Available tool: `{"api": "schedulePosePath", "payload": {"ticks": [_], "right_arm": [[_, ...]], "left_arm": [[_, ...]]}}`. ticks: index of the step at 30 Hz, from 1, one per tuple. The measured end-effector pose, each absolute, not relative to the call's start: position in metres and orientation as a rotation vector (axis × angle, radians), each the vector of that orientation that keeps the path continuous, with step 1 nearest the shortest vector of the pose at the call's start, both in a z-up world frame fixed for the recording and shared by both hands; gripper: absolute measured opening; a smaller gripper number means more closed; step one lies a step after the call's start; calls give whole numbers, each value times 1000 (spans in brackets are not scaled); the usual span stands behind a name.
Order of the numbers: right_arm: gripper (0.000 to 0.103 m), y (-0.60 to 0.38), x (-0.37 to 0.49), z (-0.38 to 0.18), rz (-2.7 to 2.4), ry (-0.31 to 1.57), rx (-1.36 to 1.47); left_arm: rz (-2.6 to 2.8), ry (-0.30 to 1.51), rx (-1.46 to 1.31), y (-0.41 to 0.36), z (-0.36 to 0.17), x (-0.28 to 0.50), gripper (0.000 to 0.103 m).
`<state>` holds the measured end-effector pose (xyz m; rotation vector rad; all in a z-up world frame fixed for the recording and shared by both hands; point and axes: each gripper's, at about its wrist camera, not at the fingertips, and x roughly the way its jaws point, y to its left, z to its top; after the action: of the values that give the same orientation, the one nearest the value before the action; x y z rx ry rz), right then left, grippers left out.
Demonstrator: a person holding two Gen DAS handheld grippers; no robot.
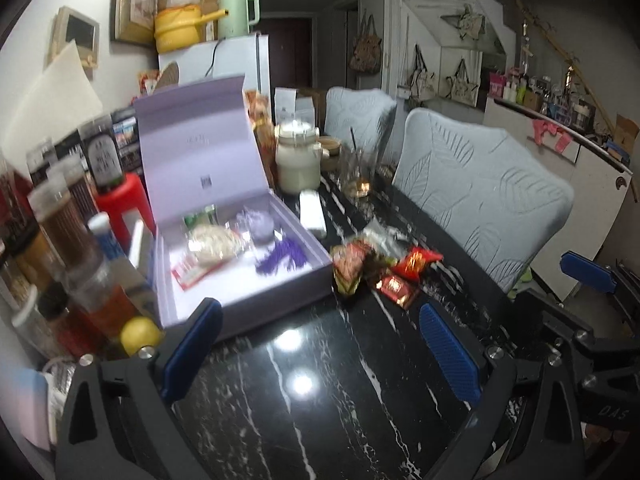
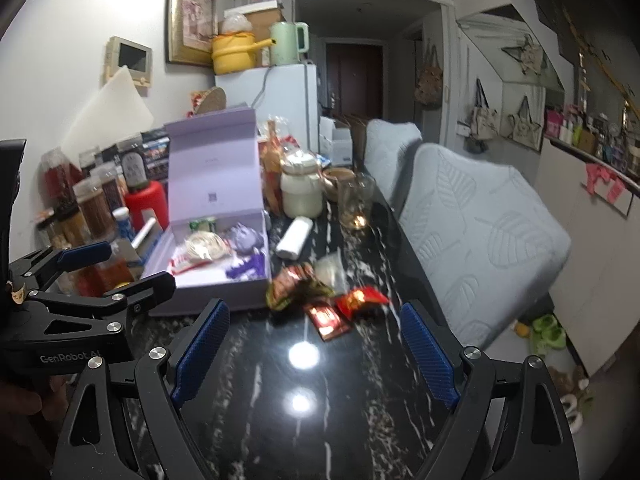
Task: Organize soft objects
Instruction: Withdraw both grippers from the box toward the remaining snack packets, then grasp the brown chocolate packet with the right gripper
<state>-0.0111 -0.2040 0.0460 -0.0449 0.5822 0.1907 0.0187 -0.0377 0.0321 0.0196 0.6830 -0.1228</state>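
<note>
A: Where did things stand on the tabletop [image 1: 320, 380]?

B: Both tools hung over its near edge with nothing in them. The left gripper [image 1: 320, 344] had its fingers spread wide, and so did the right gripper [image 2: 316, 354].

A: And the soft things?

B: A loose pile of snack packets [image 2: 320, 296] lay mid-table, touching the right wall of the open lilac box [image 1: 240, 292], which sat along the left edge. The box already held a pale wrapped bun [image 1: 214, 242], a purple tassel [image 1: 280, 258] and other small packs.

A: How should the next packet have been taken?

B: Probably the nearest red packet [image 2: 326, 316] first, since it lay apart from the heap. The right gripper would do well to come down low, straddle one crimped end and pinch lightly so the foil did not slip or crush, then lift clear of the box wall before setting it in the bare near corner.
</note>
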Motion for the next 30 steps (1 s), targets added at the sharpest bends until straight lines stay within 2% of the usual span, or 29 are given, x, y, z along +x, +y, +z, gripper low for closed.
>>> {"api": "schedulePosePath", "payload": {"ticks": [14, 30], "right_arm": [[88, -239, 48, -30, 178, 740, 49], [87, -211, 147, -94, 296, 913, -52]], "left_arm": [[-41, 846, -69, -43, -46, 67, 100], [38, 900, -132, -24, -75, 105, 100]]}}
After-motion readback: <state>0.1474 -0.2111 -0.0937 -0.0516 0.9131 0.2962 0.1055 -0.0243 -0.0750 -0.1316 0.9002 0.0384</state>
